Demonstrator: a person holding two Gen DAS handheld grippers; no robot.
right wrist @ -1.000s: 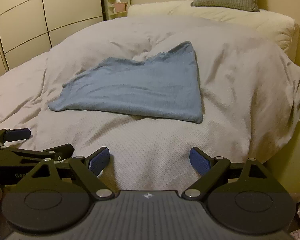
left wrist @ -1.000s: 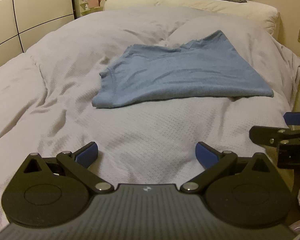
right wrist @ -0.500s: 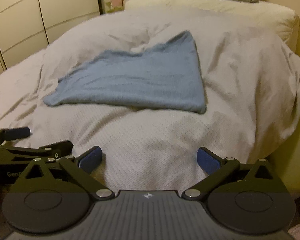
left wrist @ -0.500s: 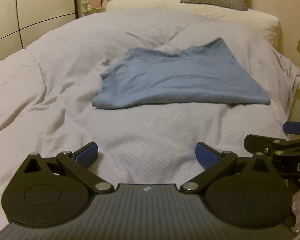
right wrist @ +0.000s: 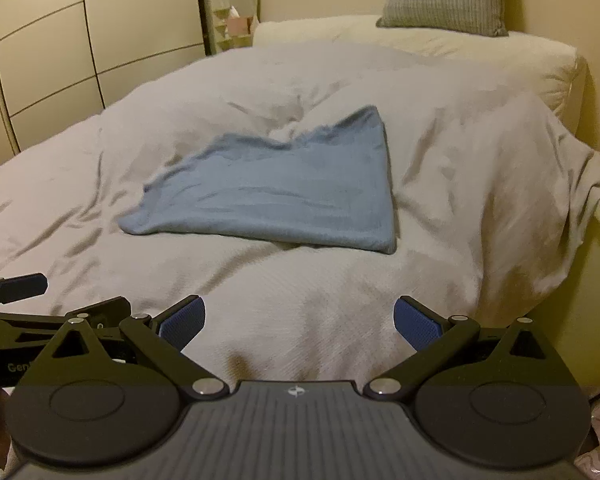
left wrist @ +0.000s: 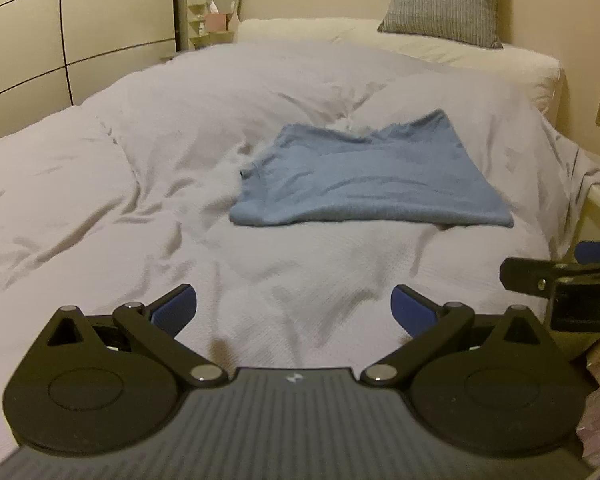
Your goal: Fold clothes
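Note:
A folded blue garment [left wrist: 368, 180] lies flat on the white duvet [left wrist: 140, 208] in the middle of the bed; it also shows in the right wrist view [right wrist: 276, 192]. My left gripper [left wrist: 294, 308] is open and empty, held over the bed's near edge, well short of the garment. My right gripper [right wrist: 299, 322] is open and empty too, beside the left one. The right gripper shows at the right edge of the left wrist view [left wrist: 560, 276], and the left gripper at the left edge of the right wrist view [right wrist: 40, 312].
A cream pillow [left wrist: 420, 40] and a grey cushion [left wrist: 444, 0] lie at the head of the bed. A wardrobe [left wrist: 60, 32] stands on the left and a small shelf with a mirror [left wrist: 216, 12] behind it. The bed's right edge drops off near the wall [right wrist: 588, 240].
Both grippers have pulled back and risen a little, so the blue garment looks farther away. The garment has not moved. Both grippers stay open.

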